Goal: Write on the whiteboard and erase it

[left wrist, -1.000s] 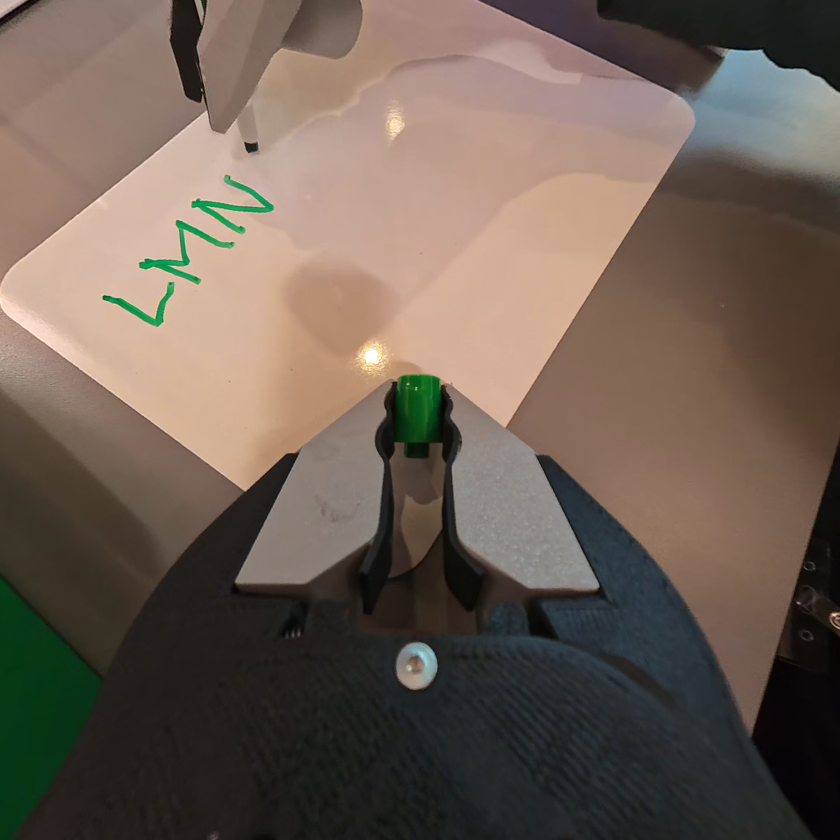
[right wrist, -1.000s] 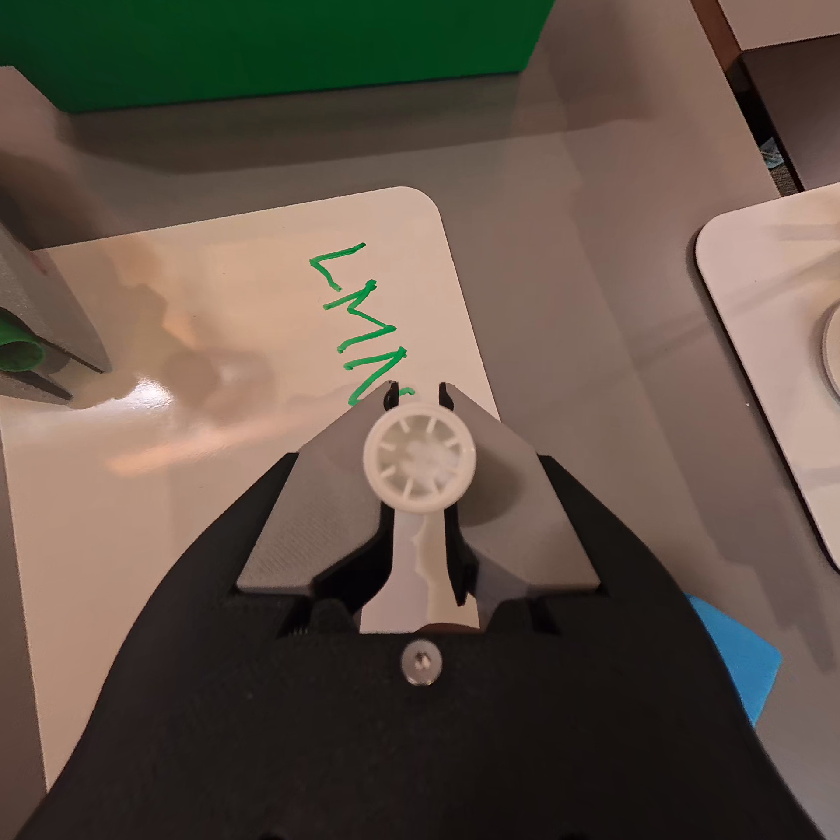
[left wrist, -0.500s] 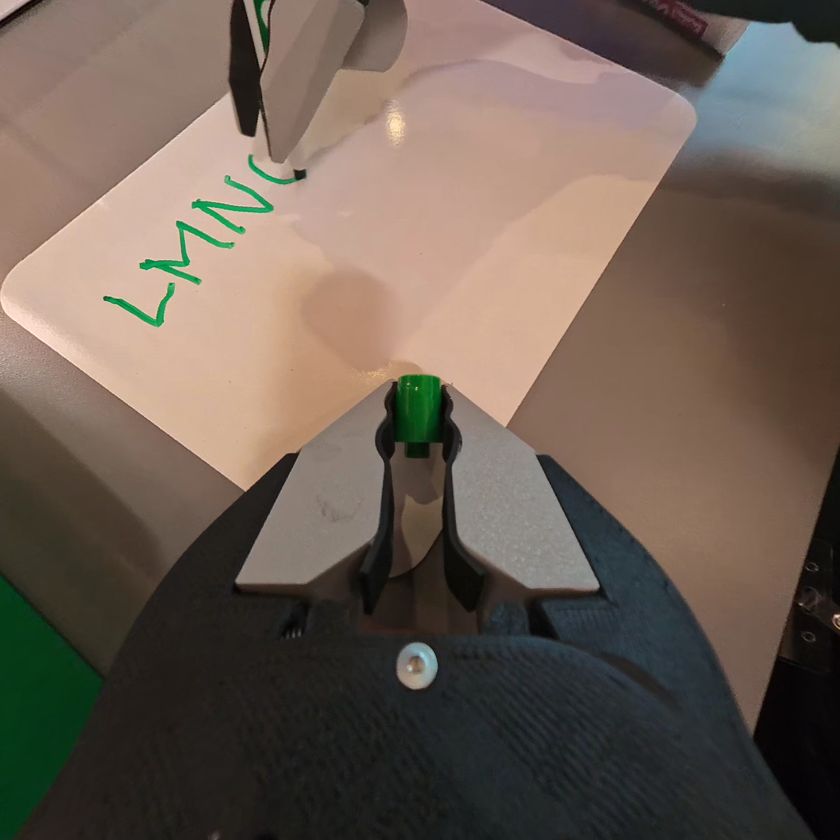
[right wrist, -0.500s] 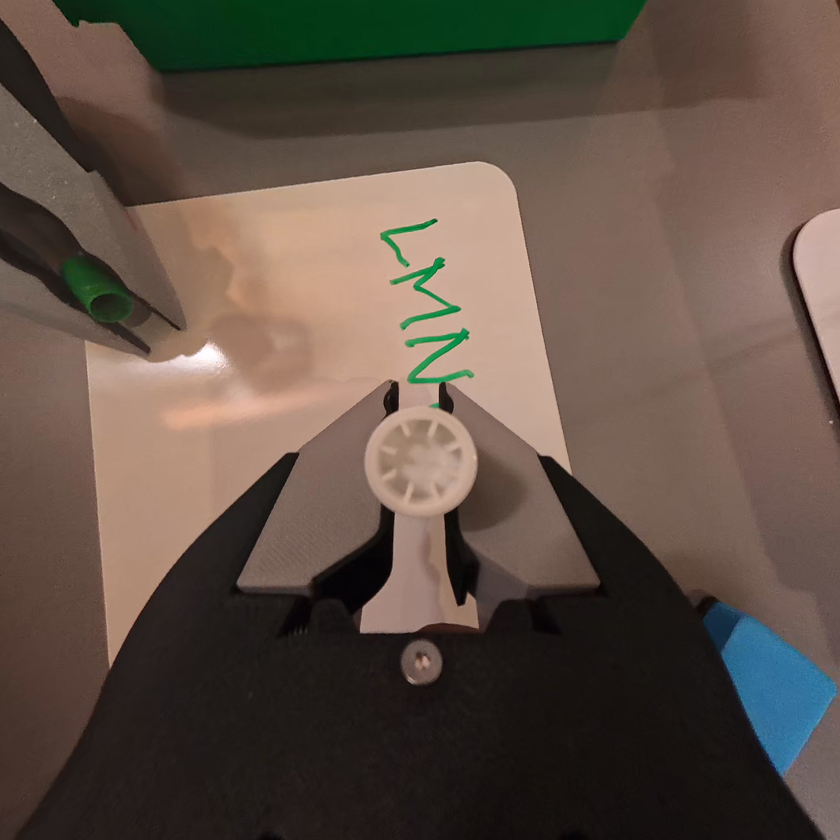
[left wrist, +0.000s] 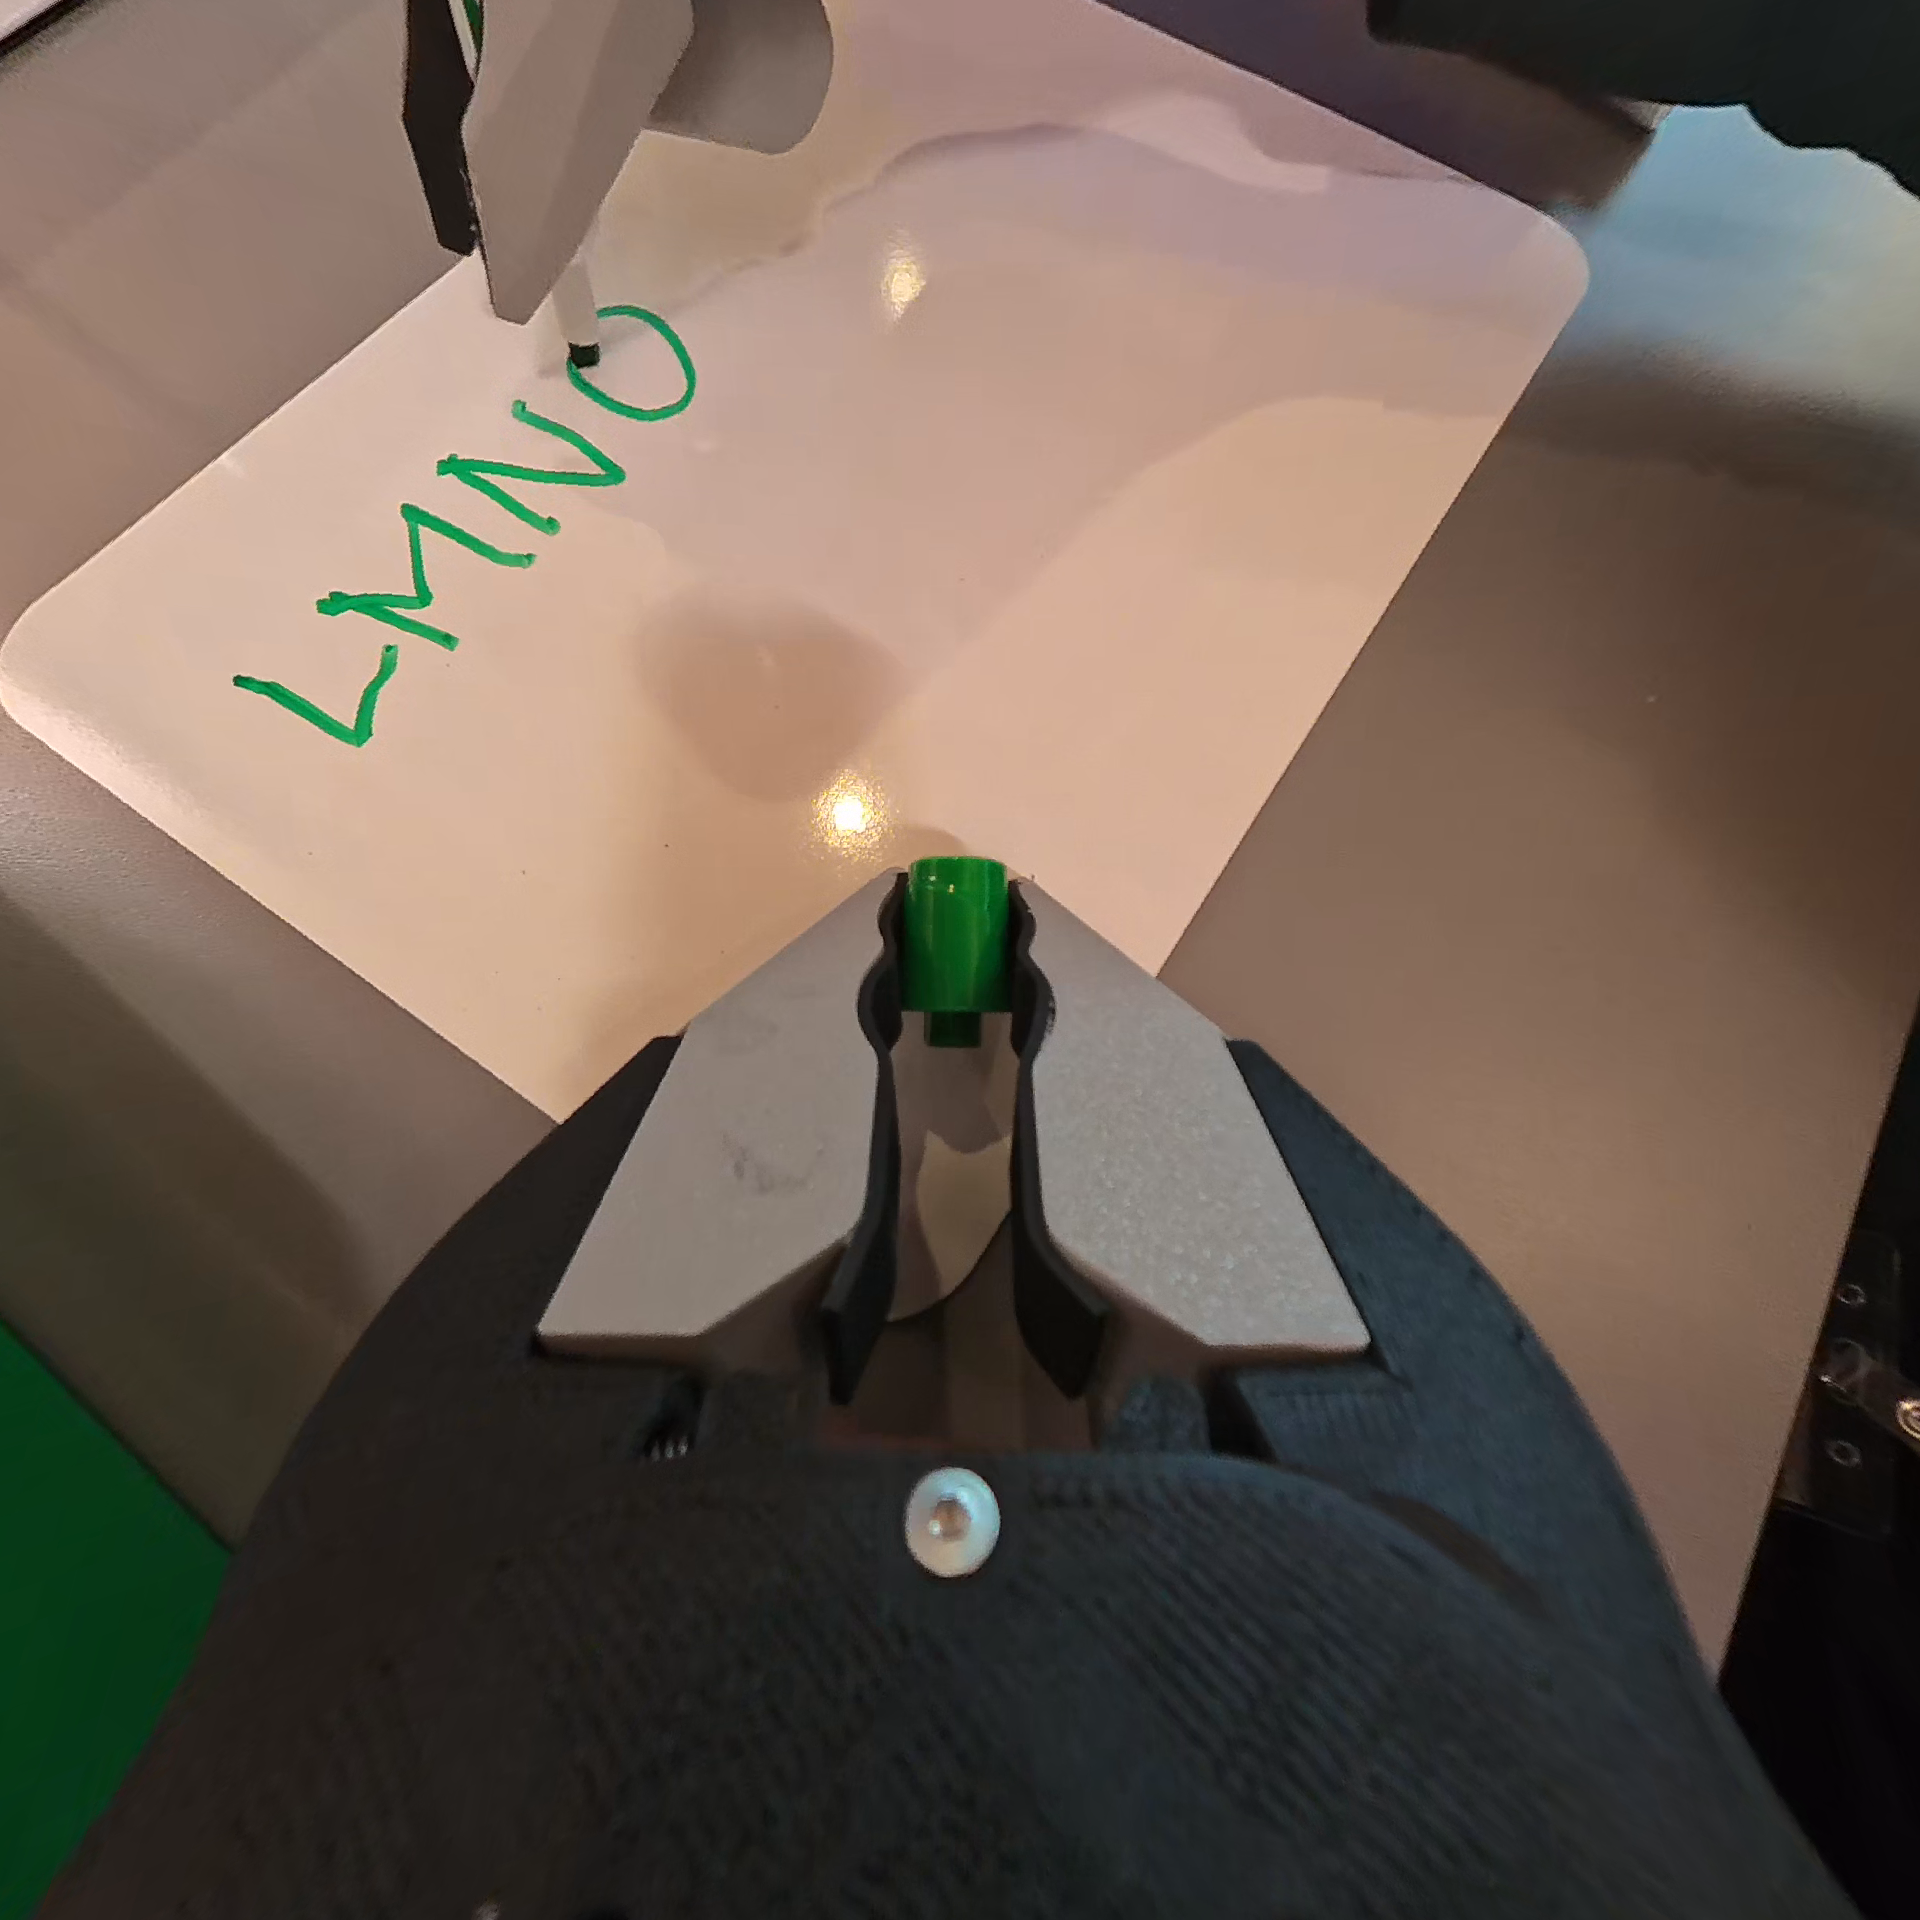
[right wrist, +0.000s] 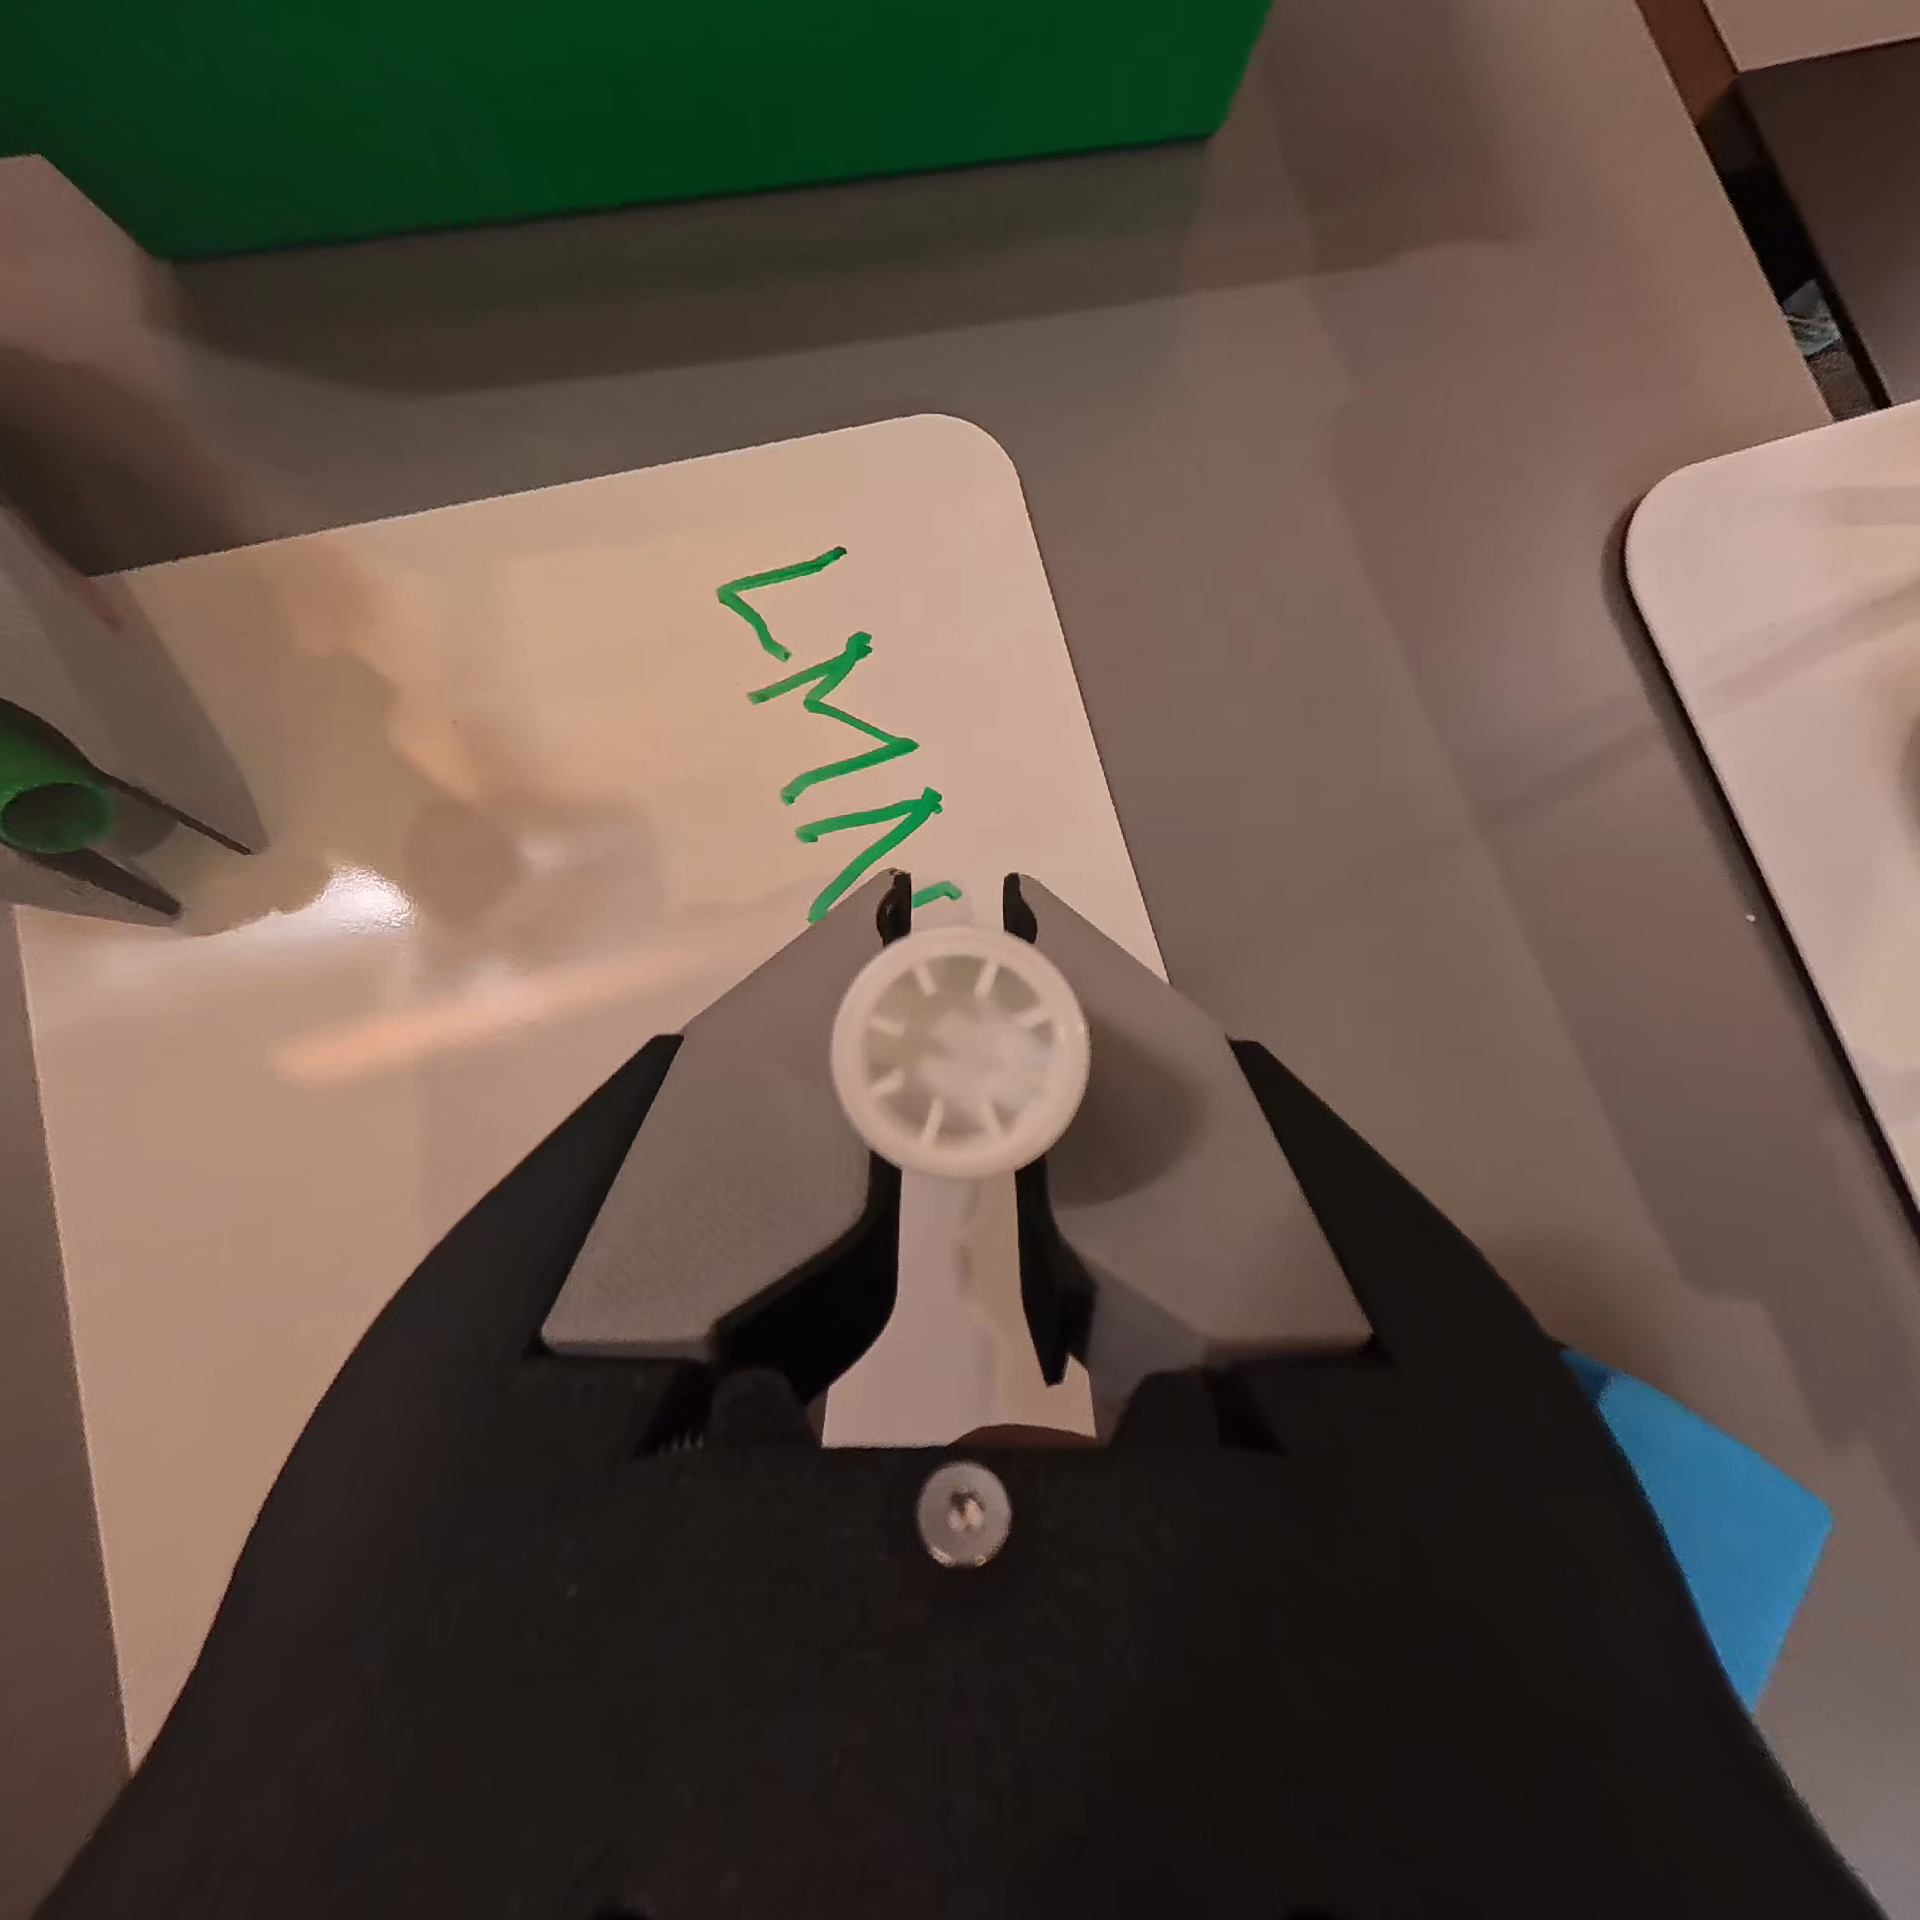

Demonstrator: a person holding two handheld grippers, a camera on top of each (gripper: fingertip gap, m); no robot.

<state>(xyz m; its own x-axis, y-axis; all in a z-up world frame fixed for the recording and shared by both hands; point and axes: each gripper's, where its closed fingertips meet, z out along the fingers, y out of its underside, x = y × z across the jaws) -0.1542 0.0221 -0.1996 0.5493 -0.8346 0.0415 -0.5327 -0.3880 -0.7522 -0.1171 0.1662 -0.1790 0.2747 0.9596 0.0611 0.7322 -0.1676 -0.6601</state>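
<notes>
Pointing steeply down, right tongs (right wrist: 956,899) clamp marker (right wrist: 961,1055); left tongs (left wrist: 956,904) pinch cap (left wrist: 954,935).

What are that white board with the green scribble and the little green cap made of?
The whiteboard looks like a thin sheet with a glossy coating: lamp glints and reflections show on it, and its corners are rounded. What lies under the coating I cannot tell. The green cap held in the left tool looks like smooth moulded plastic, with a soft shine along its side.
</notes>
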